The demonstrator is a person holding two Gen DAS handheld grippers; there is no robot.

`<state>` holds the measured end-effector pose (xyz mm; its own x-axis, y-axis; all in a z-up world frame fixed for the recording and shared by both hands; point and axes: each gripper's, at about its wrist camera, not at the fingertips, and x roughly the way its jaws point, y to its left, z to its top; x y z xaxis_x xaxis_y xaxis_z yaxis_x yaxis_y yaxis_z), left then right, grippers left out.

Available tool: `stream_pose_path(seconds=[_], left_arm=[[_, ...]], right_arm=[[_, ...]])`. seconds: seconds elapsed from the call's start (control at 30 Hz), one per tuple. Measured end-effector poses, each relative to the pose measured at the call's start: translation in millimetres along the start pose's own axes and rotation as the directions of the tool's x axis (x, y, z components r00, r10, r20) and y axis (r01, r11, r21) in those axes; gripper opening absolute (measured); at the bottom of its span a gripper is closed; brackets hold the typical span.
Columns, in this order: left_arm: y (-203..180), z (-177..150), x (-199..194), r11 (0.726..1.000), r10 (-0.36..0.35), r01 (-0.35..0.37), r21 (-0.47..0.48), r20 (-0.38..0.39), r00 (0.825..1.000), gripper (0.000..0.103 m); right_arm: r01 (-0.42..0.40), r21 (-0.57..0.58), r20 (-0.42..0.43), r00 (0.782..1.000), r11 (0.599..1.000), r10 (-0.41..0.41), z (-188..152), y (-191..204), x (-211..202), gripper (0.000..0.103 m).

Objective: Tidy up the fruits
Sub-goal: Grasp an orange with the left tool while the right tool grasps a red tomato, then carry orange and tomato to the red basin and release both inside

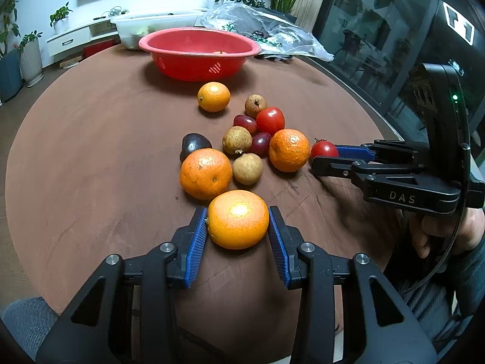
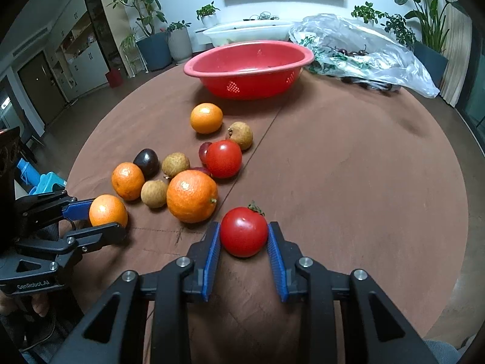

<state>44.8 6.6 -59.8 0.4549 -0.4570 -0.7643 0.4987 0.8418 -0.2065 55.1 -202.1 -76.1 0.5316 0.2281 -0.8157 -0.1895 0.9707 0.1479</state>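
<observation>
Blue pads of the left gripper [image 1: 238, 232] are clamping an orange [image 1: 238, 219]; the right gripper [image 2: 244, 242] is gripping a tomato [image 2: 243, 232]. Both are resting on the table [image 2: 348, 182]. Most fruit is lying loose outside the red basin [image 2: 248, 68], so sorting is barely starting.

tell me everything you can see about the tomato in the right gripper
The tomato is small, round and glossy red, with a dried green stem tuft at its top right and a pale highlight on the skin. It sits low at the table surface, clamped between the blue ribbed pads of the right gripper. It lies apart from the fruit pile, nearest a large orange.
</observation>
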Motion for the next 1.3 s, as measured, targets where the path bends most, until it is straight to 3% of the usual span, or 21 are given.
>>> stream_pose_path(seconds=[0.37,0.57,0.73,0.9,1.03,1.17,1.3], left_arm=[[15,9,-27,0.999,-0.024,0.025,-0.030,0.035,0.999,0.038],[46,61,-56,1.000,0.028,-0.028,-0.009,0.103,0.994,0.038],[56,121,-64,0.990,0.087,-0.101,0.093,0.145,0.986,0.038],[55,180,-34,0.973,0.096,-0.115,0.199,0.106,0.990,0.038],[49,219,4,0.958,0.100,-0.110,0.264,0.053,0.994,0.038],[48,233,58,0.952,0.102,-0.092,0.293,-0.020,0.995,0.038],[45,229,97,0.943,0.111,-0.080,0.322,-0.079,0.991,0.038]], right_arm=[[-0.047,0.079,0.011,0.999,0.996,0.046,6,-16,-19,0.034],[-0.043,0.136,0.050,0.998,0.990,0.037,35,-52,-43,0.034],[-0.034,0.178,0.122,0.992,0.983,0.012,84,-85,-68,0.034],[-0.022,0.095,0.196,0.981,0.995,0.003,149,-81,-81,0.034],[-0.039,-0.014,0.211,0.977,0.999,0.041,194,-60,-66,0.034],[-0.050,-0.065,0.114,0.992,0.997,0.057,215,-43,-18,0.034],[-0.049,-0.093,0.011,0.999,0.994,0.050,208,-34,28,0.034]])
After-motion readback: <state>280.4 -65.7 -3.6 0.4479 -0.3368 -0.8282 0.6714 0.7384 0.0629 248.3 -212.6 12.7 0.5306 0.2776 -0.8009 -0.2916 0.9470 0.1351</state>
